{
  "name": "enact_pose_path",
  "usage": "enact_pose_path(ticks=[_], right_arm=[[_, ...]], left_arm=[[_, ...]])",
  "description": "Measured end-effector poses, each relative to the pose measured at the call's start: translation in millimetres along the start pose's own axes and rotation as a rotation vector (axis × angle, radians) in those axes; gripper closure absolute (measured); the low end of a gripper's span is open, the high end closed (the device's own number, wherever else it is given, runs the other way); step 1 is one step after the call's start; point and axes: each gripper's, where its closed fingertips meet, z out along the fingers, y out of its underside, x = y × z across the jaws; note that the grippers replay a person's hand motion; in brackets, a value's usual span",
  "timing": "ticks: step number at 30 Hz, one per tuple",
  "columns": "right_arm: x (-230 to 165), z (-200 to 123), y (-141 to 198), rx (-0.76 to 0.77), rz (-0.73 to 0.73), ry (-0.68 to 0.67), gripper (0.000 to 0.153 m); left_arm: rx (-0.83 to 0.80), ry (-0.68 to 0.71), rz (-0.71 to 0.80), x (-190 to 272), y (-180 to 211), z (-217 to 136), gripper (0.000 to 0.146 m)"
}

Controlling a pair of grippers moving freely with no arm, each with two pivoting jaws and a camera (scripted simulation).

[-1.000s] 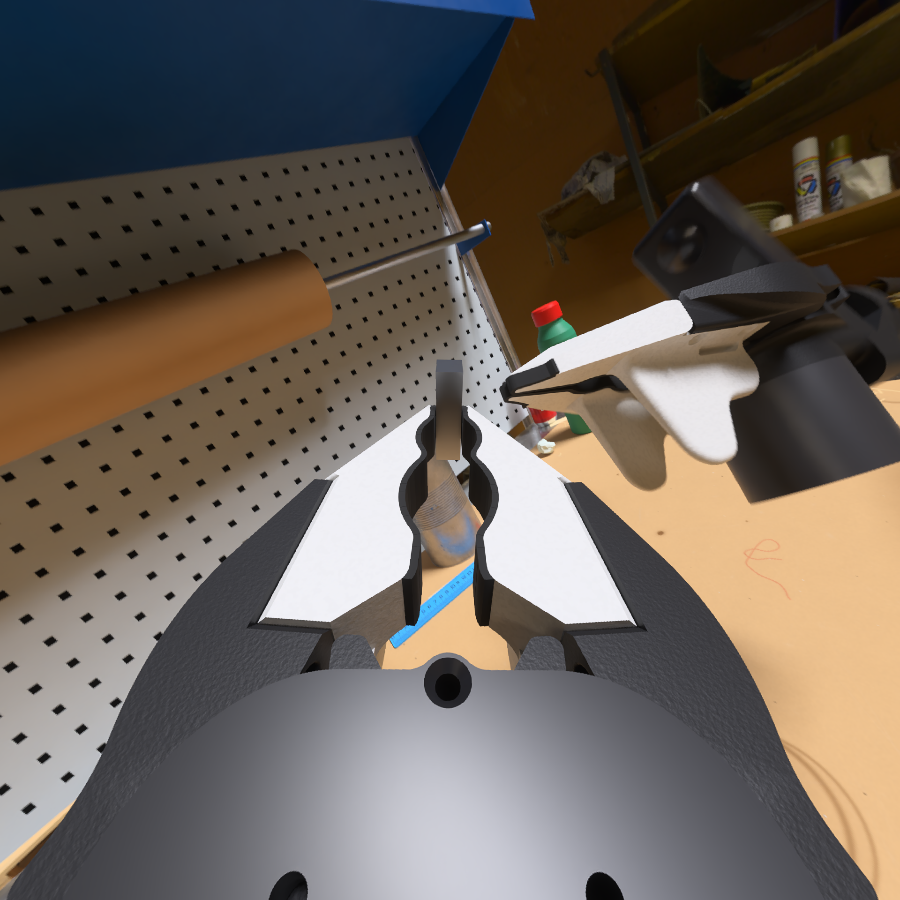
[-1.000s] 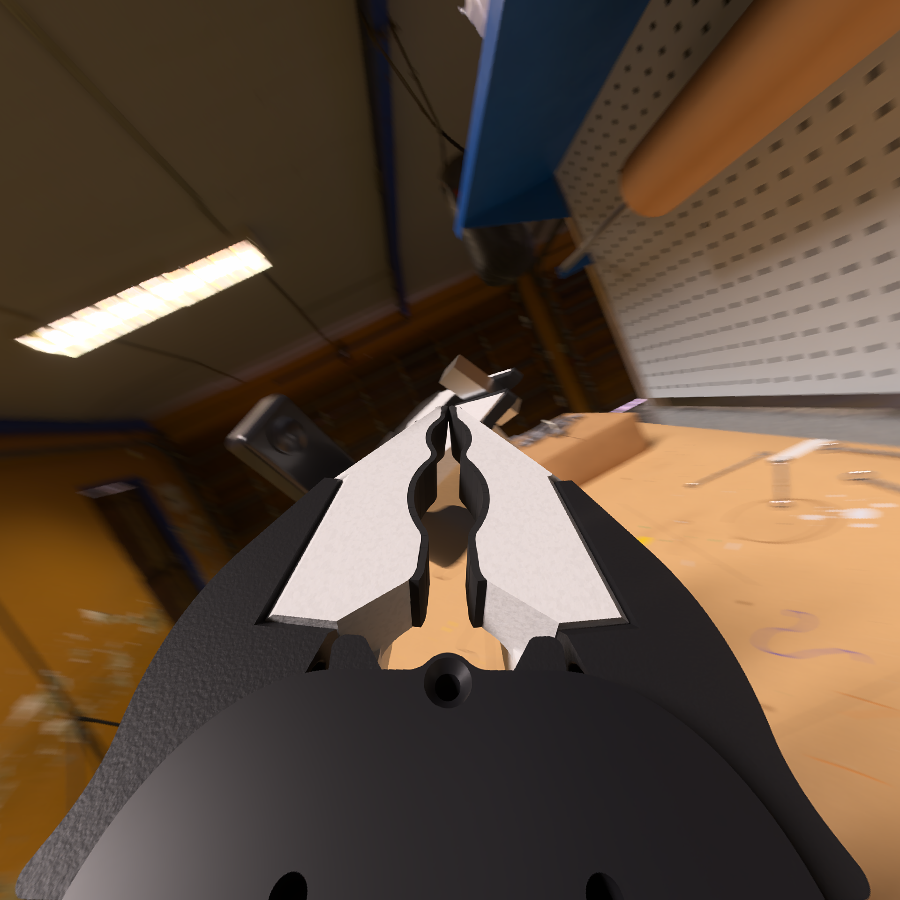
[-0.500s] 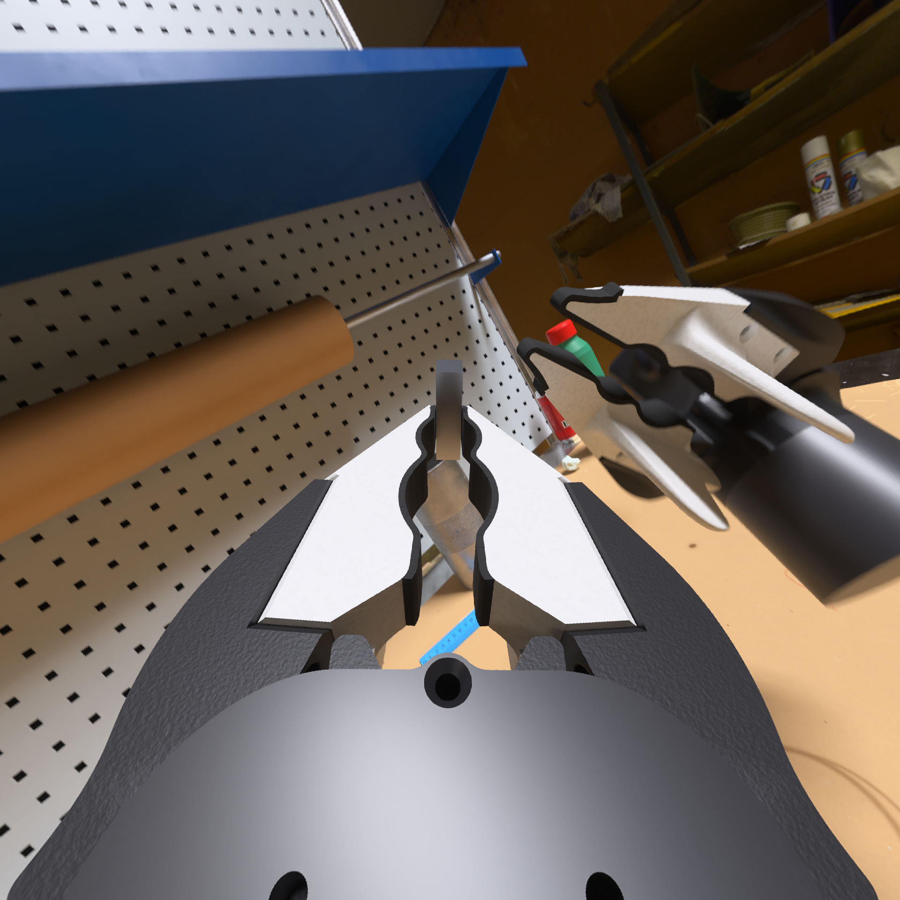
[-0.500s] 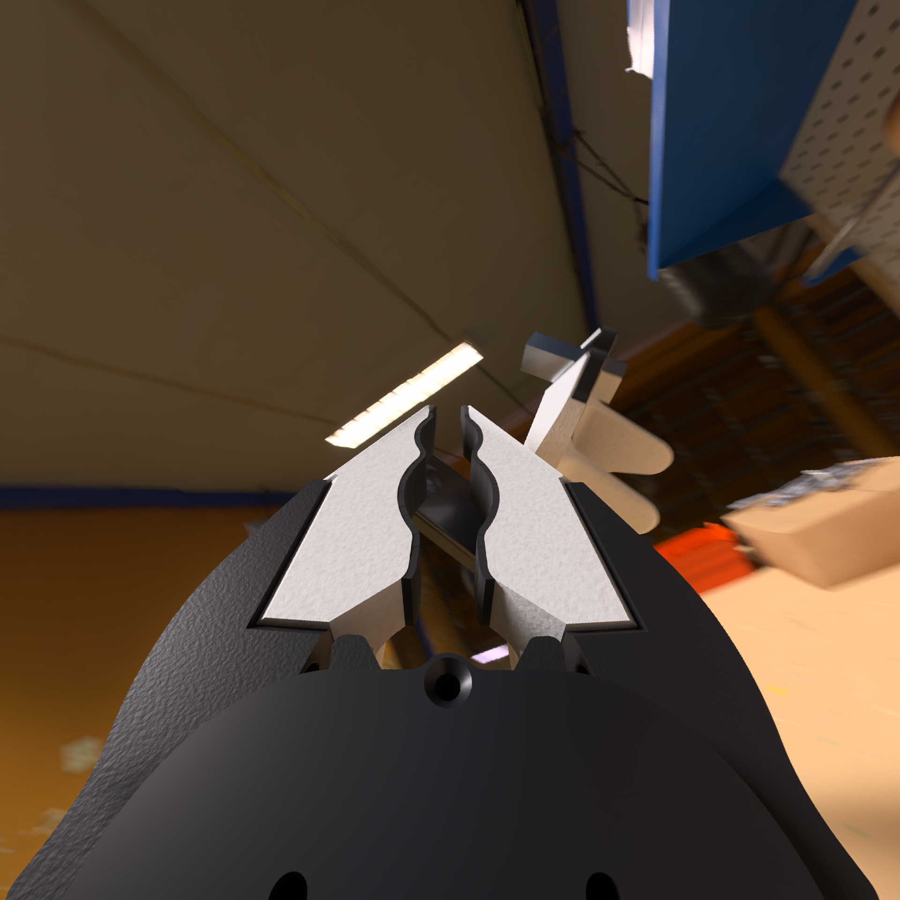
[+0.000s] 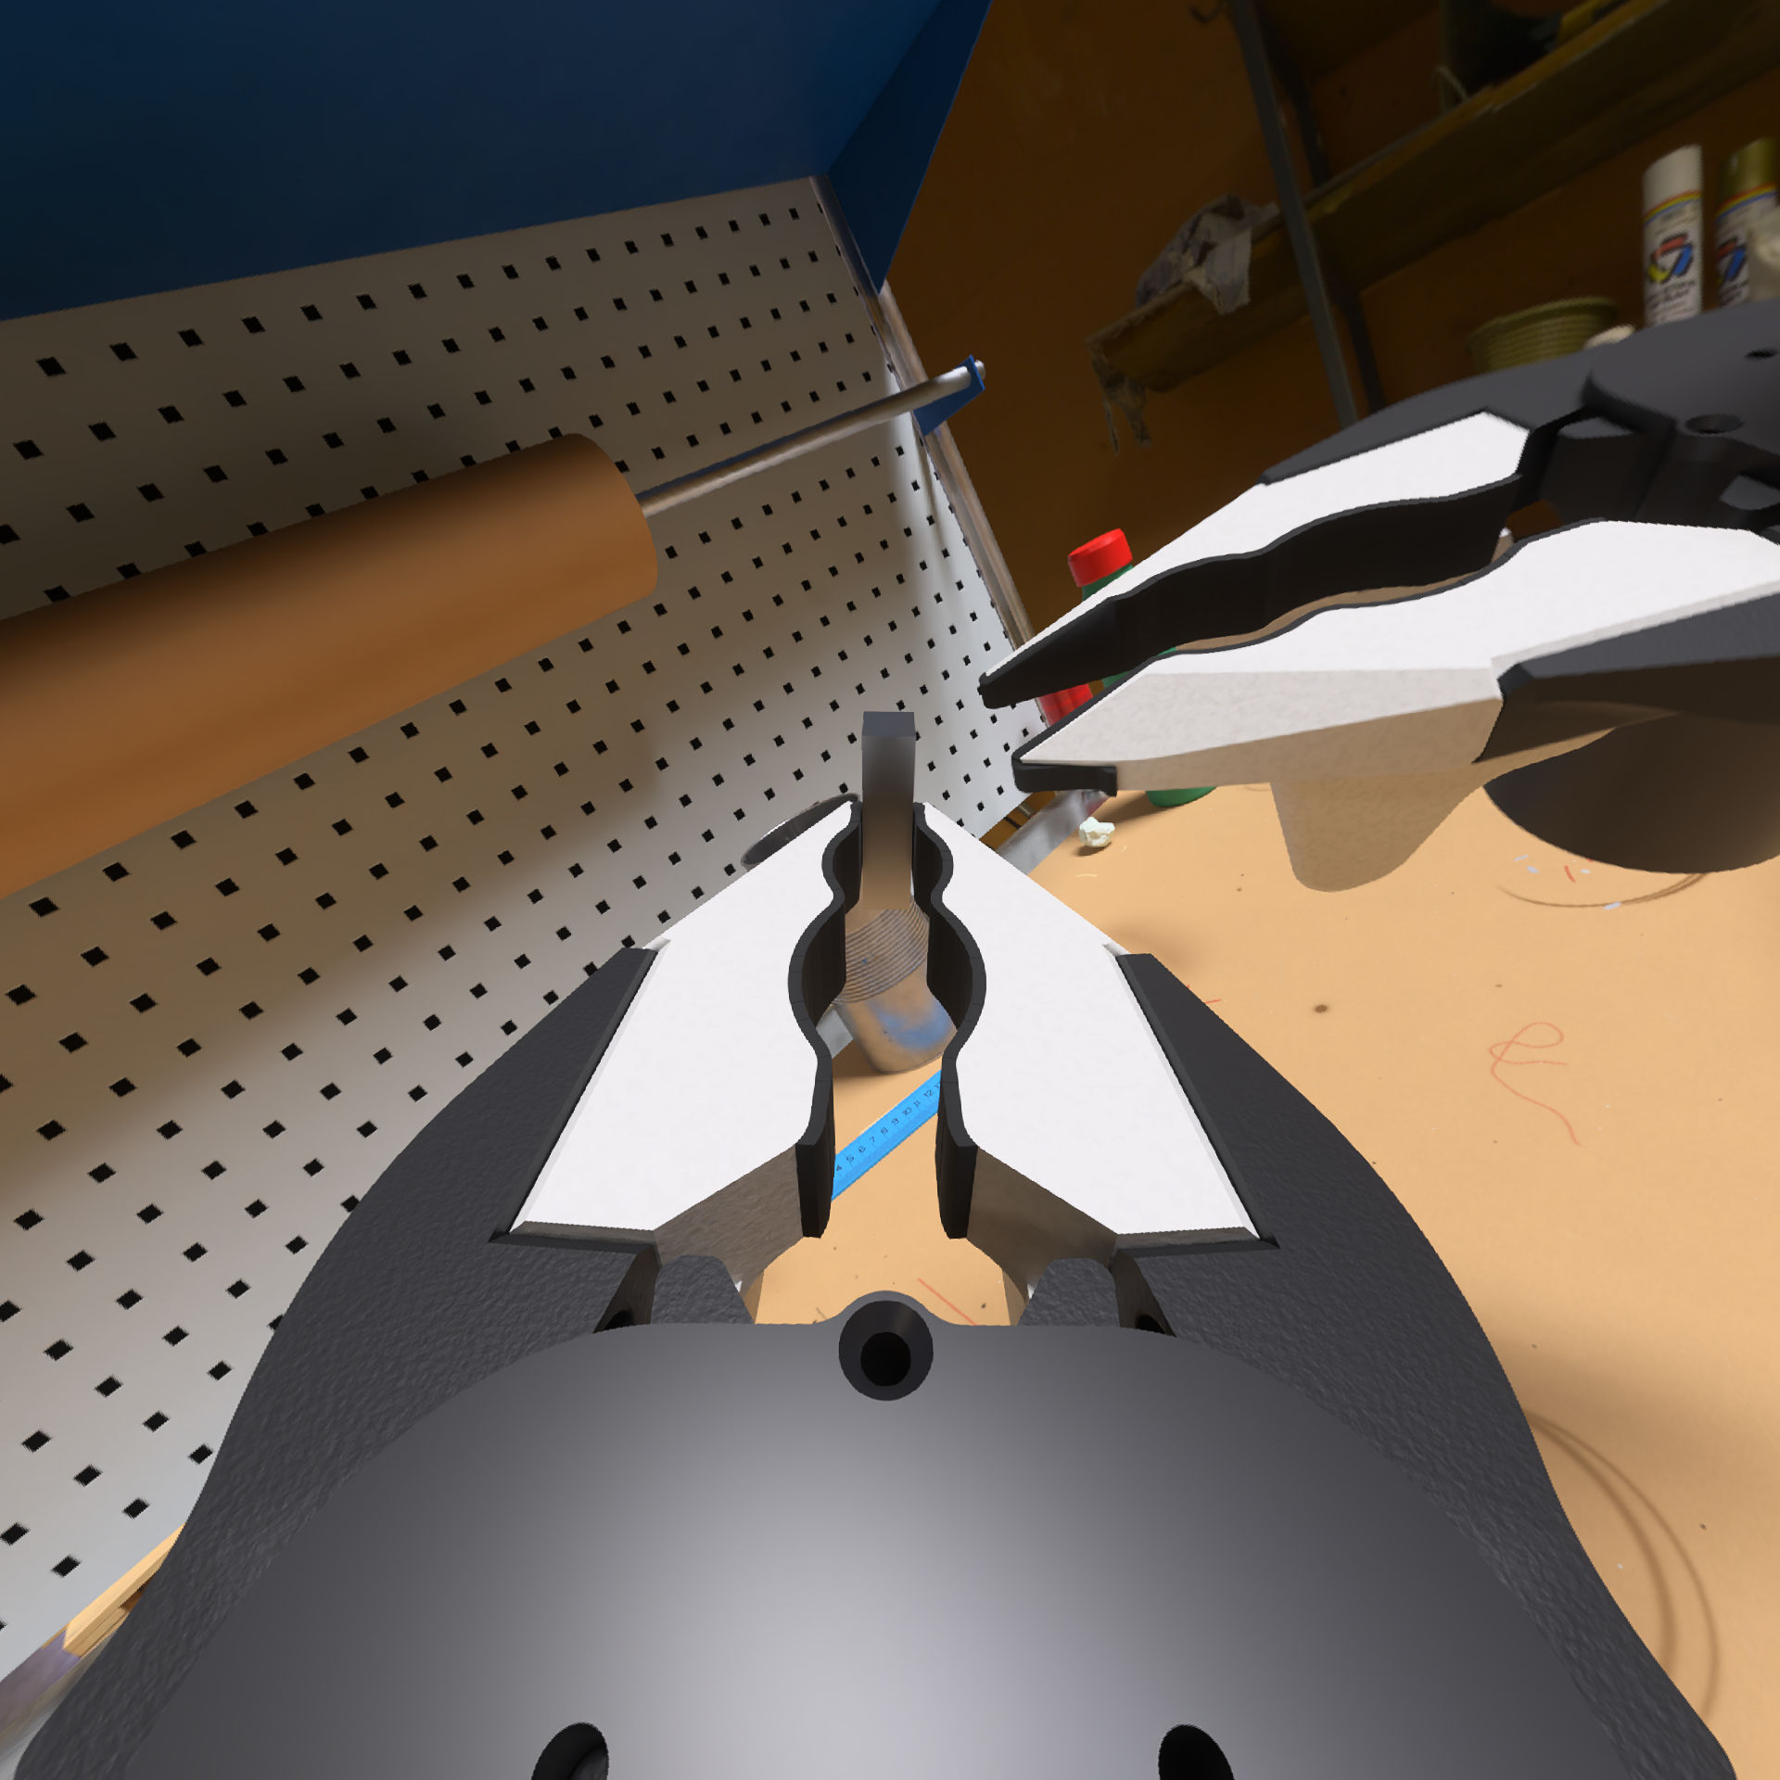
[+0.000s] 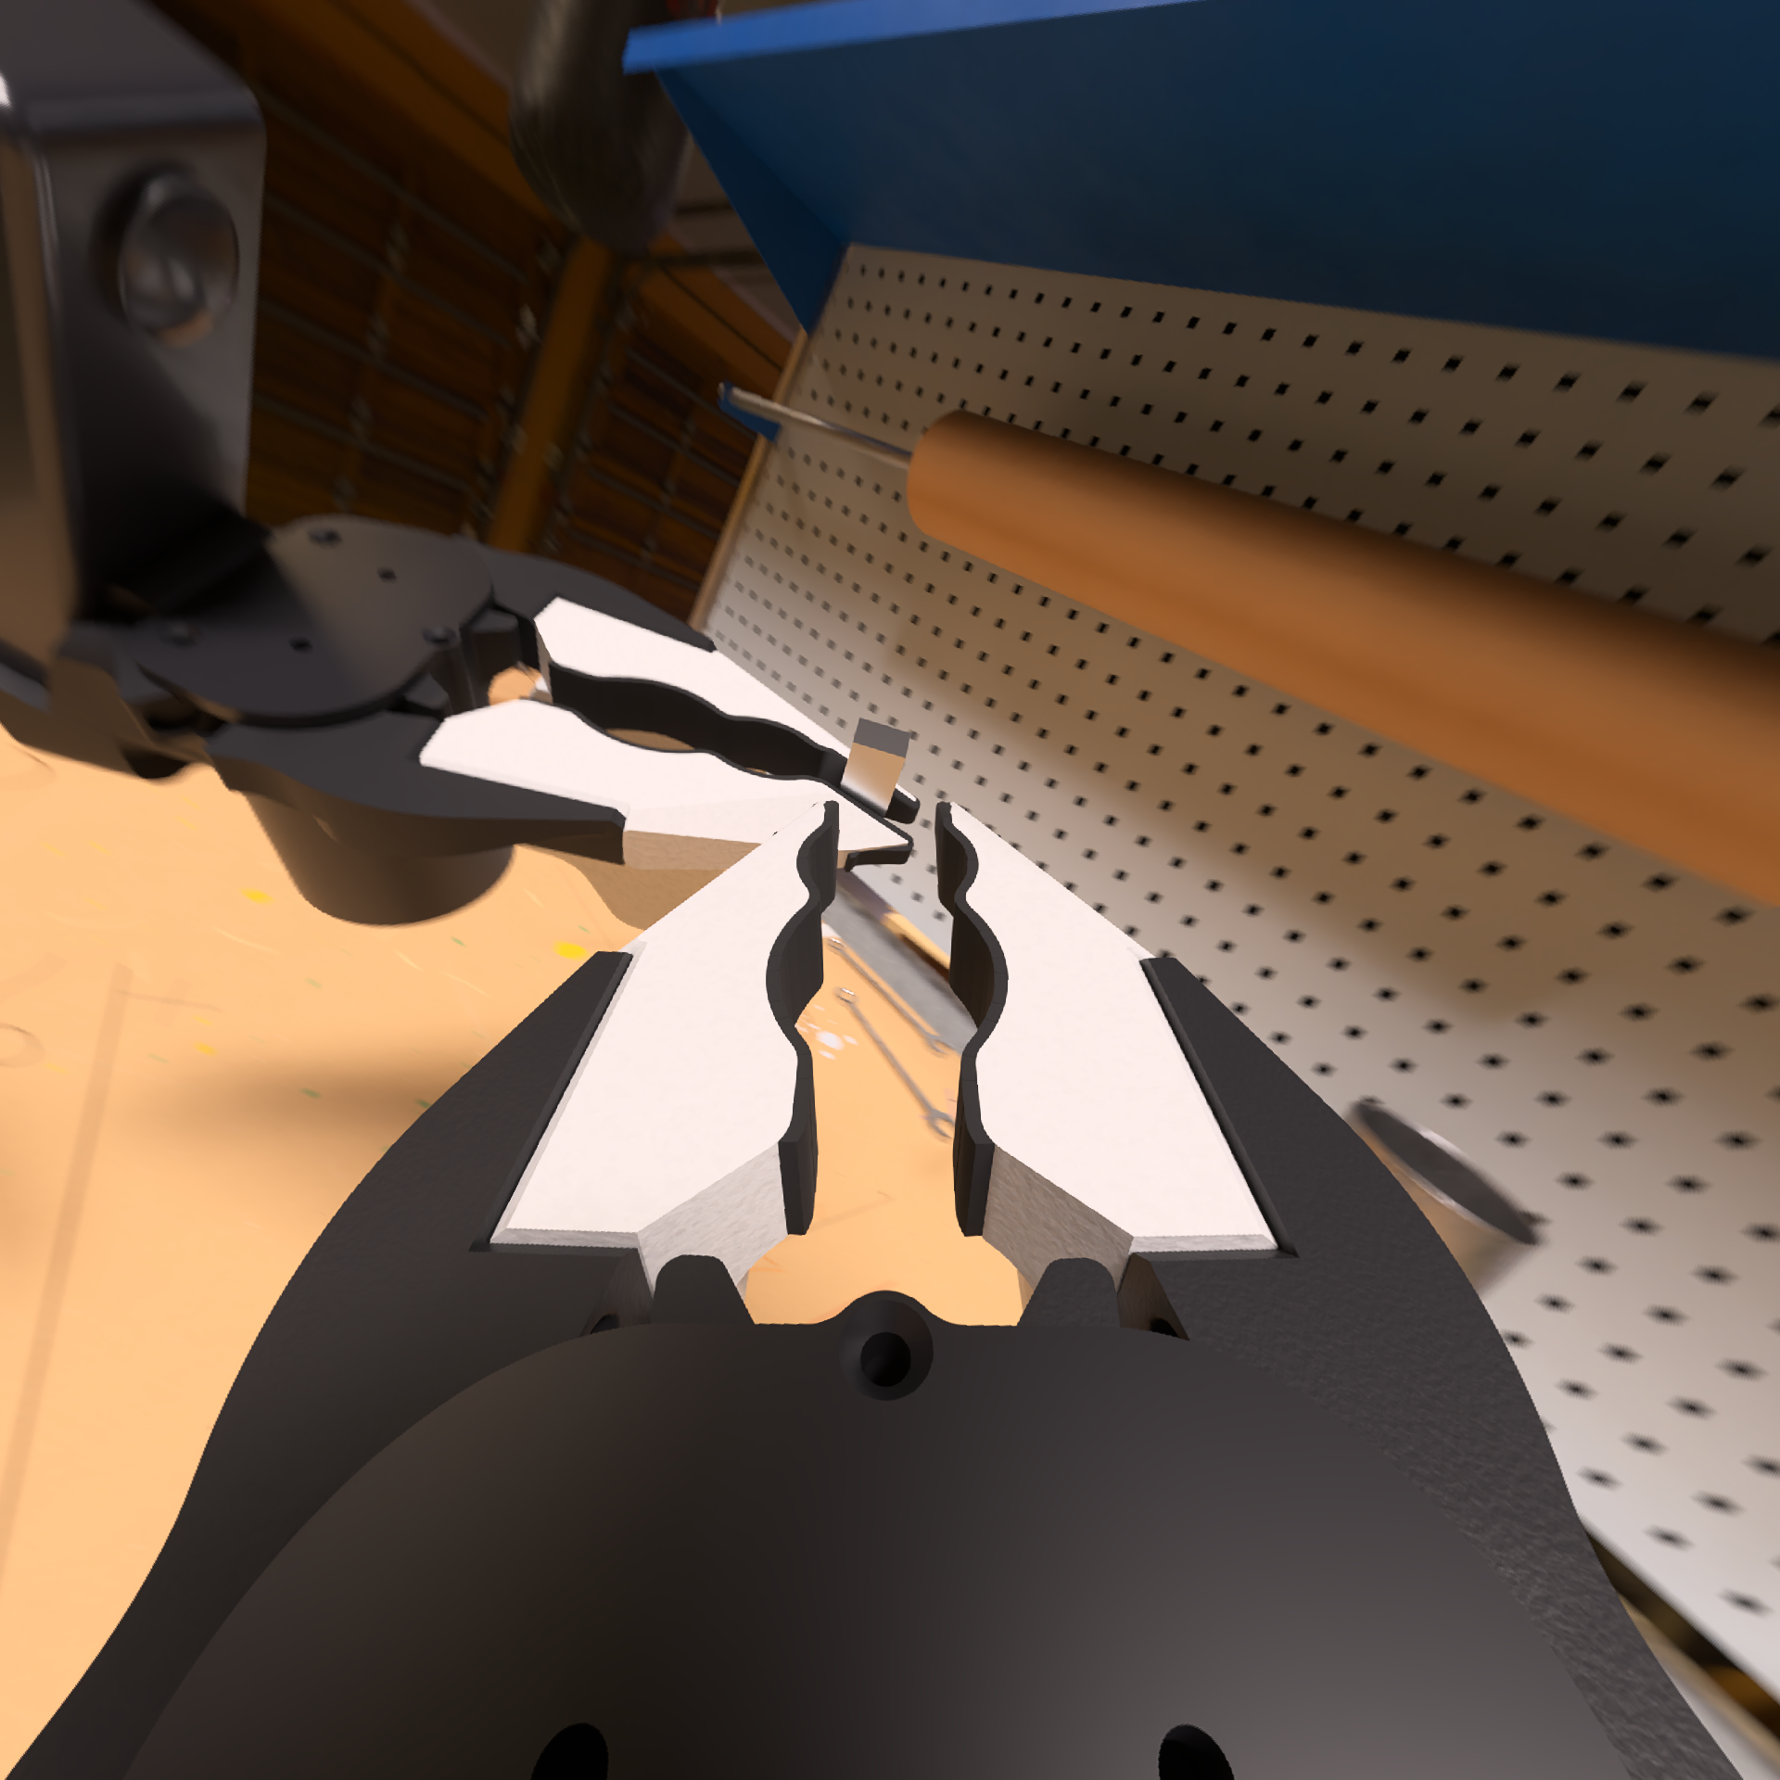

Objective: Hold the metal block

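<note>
At frame centre the left gripper [image 5: 886, 819] has its fingers [image 5: 742, 982] clamped on the metal block [image 5: 887, 771], which sticks up past their tips. At right the other gripper [image 5: 1035, 727] reaches in, fingers slightly apart, tips just beside the block without touching. A pegboard [image 5: 482, 867] fills the left, with a brown roll [image 5: 318, 626] on a rod. Between the fingers show a metal cup [image 5: 891, 1011] and blue ruler [image 5: 886, 1127] on the counter [image 5: 1348, 1108]. A red-capped bottle [image 5: 1098, 559] stands behind the right gripper.

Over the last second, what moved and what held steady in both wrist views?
The right tongs swung round from pointing at the ceiling, opened, and now point close beside the metal block without touching it. The left tongs stayed shut on the block, above the bench.
</note>
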Motion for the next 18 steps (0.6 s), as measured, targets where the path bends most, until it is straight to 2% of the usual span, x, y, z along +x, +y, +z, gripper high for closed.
enact_pose_path(ticks=[4,13,15,18], right_arm=[[-1.1,2.5,2.3,-0.059,-0.150,0.064,0.137],[1.2,4.5,6.4,-0.108,-0.212,0.136,0.151],[1.5,4.5,6.5,-0.107,-0.188,0.130,0.152],[1.5,4.3,6.9,-0.091,-0.054,0.077,0.152]], left_arm=[[-0.026,-0.012,0.022,0.6,3.5,1.0,0.137],[-0.045,-0.022,0.039,1.6,4.9,0.9,0.137],[-0.044,-0.025,0.040,1.3,4.7,0.9,0.137],[-0.049,-0.030,0.043,0.6,5.4,0.9,0.137]])
